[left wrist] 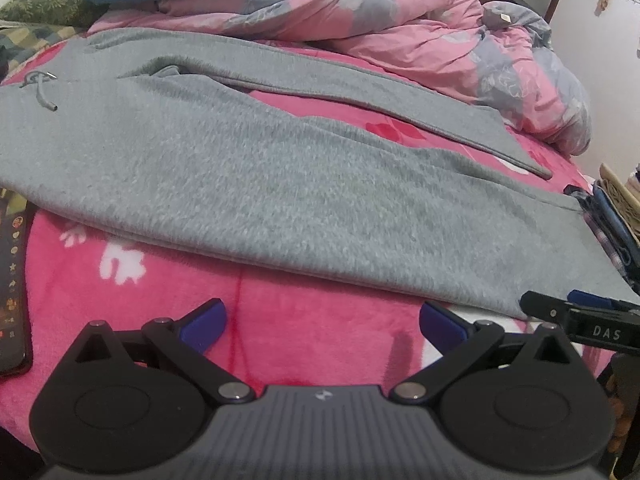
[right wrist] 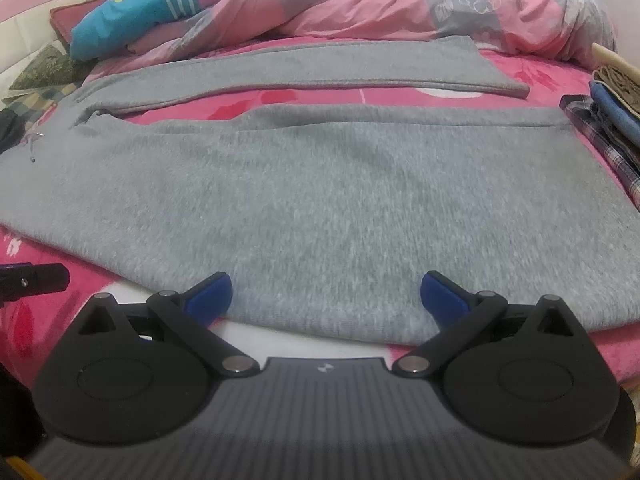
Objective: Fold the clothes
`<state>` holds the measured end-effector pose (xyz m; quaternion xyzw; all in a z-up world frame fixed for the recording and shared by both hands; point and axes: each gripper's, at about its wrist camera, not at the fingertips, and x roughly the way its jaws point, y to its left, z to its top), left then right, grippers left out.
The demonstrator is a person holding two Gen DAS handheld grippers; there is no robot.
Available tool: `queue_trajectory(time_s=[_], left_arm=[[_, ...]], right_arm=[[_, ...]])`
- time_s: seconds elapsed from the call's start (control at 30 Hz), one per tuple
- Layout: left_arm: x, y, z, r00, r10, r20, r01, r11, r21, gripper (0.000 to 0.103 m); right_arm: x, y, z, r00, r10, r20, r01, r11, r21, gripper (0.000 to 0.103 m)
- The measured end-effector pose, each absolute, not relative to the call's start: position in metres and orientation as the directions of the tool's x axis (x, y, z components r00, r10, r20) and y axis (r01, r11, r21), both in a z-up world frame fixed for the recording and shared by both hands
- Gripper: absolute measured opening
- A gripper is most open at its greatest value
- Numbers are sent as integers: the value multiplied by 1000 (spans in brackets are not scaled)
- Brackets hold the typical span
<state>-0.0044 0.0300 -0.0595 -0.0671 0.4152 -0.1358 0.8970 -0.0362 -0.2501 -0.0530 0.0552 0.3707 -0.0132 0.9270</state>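
Grey sweatpants lie flat across the middle of both frames on a pink fleece blanket, legs splayed apart with pink showing between them. Left gripper, bottom centre of the left wrist view, spread wide and empty over bare blanket, just short of the near trouser edge. Right gripper, bottom centre of its own view, also released, holding nothing, tips over the near grey hem. Left view only: drawstring at upper left, a dark phone at the left edge, the right gripper's tip at lower right. Right view only: folded plaid and denim stack at the right edge. Pink quilt heaped along the top.
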Motion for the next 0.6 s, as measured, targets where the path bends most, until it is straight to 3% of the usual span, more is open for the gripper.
queue_trajectory(time_s=[0.6], left_arm=[[-5, 16, -61, 612, -235, -755, 216, 968, -127, 103]], right_arm=[[-37, -255, -53, 728, 45, -684, 30, 995, 98, 102]])
